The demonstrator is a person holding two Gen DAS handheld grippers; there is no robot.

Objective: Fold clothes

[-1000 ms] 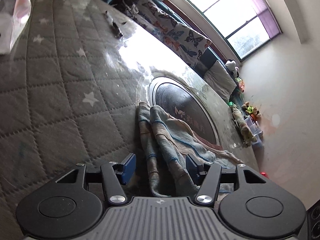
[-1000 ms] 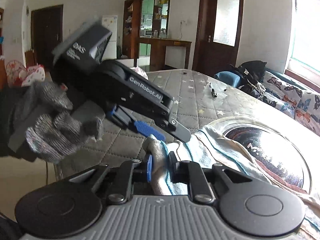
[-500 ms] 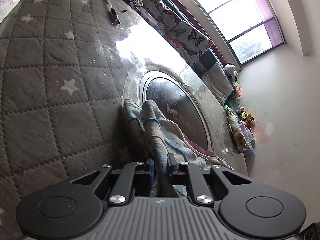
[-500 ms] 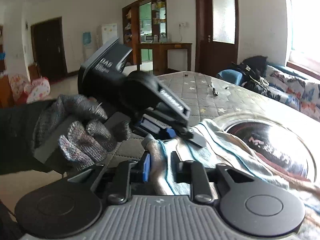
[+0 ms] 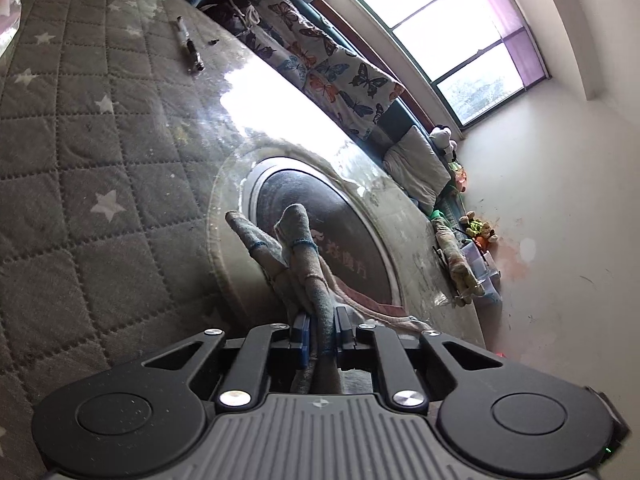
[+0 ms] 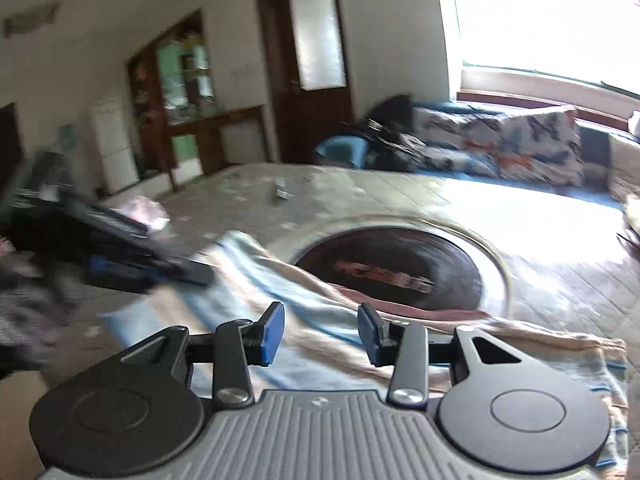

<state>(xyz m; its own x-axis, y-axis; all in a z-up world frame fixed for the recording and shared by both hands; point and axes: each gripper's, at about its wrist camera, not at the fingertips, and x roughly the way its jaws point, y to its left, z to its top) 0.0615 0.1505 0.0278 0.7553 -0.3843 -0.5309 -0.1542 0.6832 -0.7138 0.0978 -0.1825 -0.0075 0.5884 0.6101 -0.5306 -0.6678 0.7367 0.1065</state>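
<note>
1. The left tongs [image 5: 322, 334] are clamped on a bunched fold of the garment [image 5: 304, 276]. The cloth rises between the blue pads as a narrow ridge, so the pinch likely takes several layers at once and keeps them together for a fold.

2. The right tongs [image 6: 320, 334] stand apart with nothing between the pads. They hang just above the striped garment [image 6: 280, 312], which lies flat below them. This view is blurred, so the gripper is probably moving, perhaps to a fresh hold; where it is headed cannot be told.

3. The garment lies on the mattress [image 5: 80, 160], partly over the dark round emblem [image 5: 320, 232] near the mattress edge closest to both cameras. From the left pinch it spreads across the surface toward the right tongs.

4. Against half a second ago: the right tongs were then shut on a fold of the garment, close beside the left tongs; now they have let go and opened, and the left gripper sits further off at the left of their view. The left tongs were already shut on the cloth then and remain so, though a second ago they were open around it.

5. A pen [image 5: 190, 50] lies well apart, toward the far edge of the mattress.
</note>
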